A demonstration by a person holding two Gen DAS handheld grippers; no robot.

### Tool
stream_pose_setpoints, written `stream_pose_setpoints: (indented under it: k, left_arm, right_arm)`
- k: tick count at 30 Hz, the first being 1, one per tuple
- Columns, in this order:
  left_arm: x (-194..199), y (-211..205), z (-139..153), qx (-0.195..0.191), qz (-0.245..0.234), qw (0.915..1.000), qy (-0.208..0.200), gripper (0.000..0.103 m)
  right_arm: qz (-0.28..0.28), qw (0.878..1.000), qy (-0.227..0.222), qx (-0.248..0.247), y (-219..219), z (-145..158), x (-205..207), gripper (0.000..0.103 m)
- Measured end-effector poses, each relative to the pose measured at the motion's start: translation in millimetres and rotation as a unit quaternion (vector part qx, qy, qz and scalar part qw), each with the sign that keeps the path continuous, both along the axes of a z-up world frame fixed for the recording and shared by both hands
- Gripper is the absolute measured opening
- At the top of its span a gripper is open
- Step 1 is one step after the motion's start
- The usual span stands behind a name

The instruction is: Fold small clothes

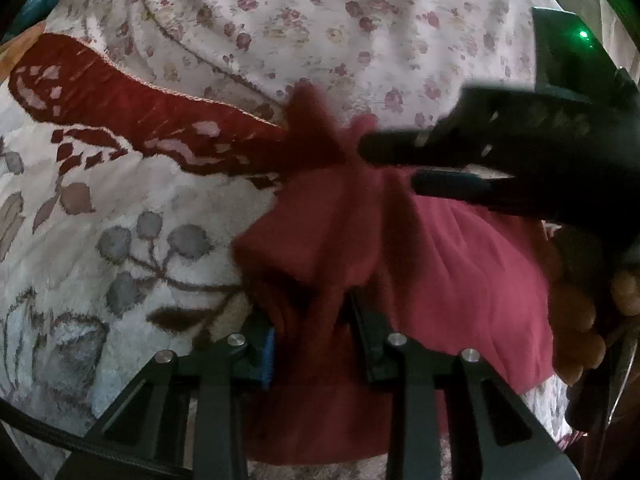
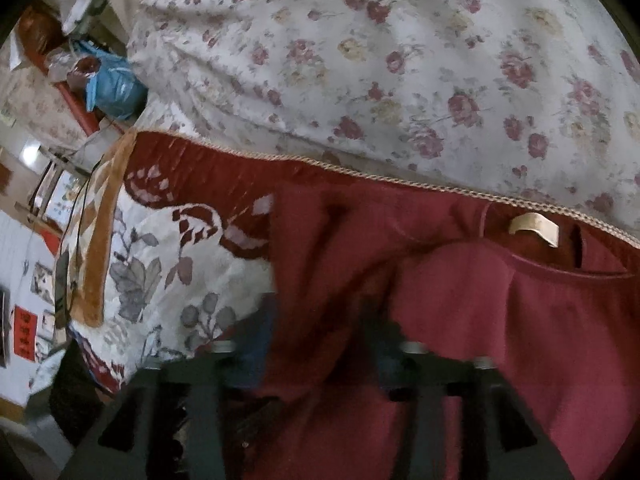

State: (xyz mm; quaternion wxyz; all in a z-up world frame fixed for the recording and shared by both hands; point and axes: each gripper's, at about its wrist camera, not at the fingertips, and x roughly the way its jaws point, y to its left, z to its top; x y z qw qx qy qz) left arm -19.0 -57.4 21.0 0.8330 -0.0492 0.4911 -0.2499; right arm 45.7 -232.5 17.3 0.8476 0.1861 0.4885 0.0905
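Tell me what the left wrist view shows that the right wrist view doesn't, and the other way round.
Only the left wrist view shows the right gripper reaching in from the right over the red garment. Only the right wrist view shows the garment's cream label and a blue bag beyond the bed. Both show the garment, the floral sheet and the leaf-patterned blanket.

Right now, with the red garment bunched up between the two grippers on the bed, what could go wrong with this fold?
1. The left gripper pinches a thick bunch of the red garment, so it may drag several layers and wrinkle the fold.
2. The right gripper has its jaws apart over the cloth, so that side could slump.
3. The garment lies on a blanket with a red border of similar colour, which could be caught too.
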Motion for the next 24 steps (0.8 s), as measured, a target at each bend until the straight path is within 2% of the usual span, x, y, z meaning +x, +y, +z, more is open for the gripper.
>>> stream_pose_setpoints:
  k: [2,7,16,20,24]
  left_arm:
    - [-1,1,0,0.0,0.001,1.0,-0.001,0.03]
    - [-5,-1,1,0.008,0.0,0.9999,-0.01,0.029]
    - [-7,0,1,0.006,-0.006,0.9999,-0.015,0.028]
    - [-6,0,-1,0.005,-0.005,0.9999,-0.011,0.028]
    - [-7,-2,-2,0.01,-0.008,0.9998,-0.015,0.028]
  right_arm:
    - [-0.016,1.0,-0.004,-0.002,-3,3,-1,0.083]
    - [-0.018,1.0,0.013,0.012,1,-1,13,0.086]
    - [0.074,0.996,0.04,-0.043,60,-14,52,0.088]
    - [0.086,0.992,0.062,-0.075,70,-32,64,0.088]
    - [0.108,0.987,0.062,-0.102,77,-38,66,0.089]
